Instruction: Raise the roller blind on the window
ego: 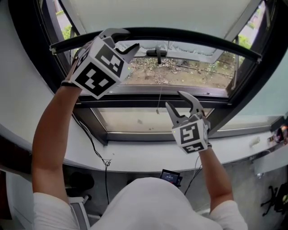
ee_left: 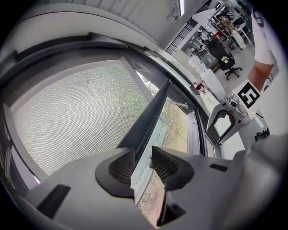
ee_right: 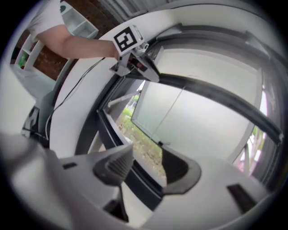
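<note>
The pale roller blind [ego: 157, 13] covers the top of the window, and its dark bottom bar [ego: 189, 36] curves across the glass. My left gripper [ego: 131, 38] is up at the bar's left part, one finger above it and one below, shut on it. In the left gripper view the bar [ee_left: 150, 117] runs in between the pads [ee_left: 121, 166]. My right gripper [ego: 174, 99] hangs lower in front of the glass, open and holding nothing. A thin pull cord [ego: 159, 96] hangs just to its left. The cord [ee_right: 173, 112] also shows in the right gripper view, ahead of the jaws.
The dark window frame [ego: 157, 134] sits above a white sill [ego: 135, 155]. A black cable [ego: 96, 148] drops off the sill at the left. A small device [ego: 171, 176] lies below the sill. Desks and an office chair [ee_left: 229, 63] stand further along the room.
</note>
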### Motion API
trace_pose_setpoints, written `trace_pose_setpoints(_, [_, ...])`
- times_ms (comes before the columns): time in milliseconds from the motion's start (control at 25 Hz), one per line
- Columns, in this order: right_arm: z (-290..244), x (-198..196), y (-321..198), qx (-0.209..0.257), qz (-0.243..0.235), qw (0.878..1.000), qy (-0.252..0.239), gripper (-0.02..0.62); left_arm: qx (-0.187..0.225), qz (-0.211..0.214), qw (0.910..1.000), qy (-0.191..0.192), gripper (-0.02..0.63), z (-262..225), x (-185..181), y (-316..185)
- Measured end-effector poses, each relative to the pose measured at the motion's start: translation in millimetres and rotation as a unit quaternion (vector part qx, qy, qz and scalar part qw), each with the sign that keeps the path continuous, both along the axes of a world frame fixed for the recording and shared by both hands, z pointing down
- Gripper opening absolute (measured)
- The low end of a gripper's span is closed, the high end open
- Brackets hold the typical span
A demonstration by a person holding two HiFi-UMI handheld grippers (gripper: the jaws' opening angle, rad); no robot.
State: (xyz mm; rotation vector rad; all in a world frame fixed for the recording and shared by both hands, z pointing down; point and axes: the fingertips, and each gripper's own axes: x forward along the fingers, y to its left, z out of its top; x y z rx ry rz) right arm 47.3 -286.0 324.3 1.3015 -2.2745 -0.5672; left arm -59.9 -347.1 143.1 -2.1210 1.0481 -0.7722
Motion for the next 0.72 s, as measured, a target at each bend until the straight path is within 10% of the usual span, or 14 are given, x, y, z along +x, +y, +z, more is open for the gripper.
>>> trace_pose_setpoints(720, [35,13,8,-0.043,0.017,0.999,-0.020,0.199,0.036,0.001,0.9992,0.017,0.129,-65,0,0])
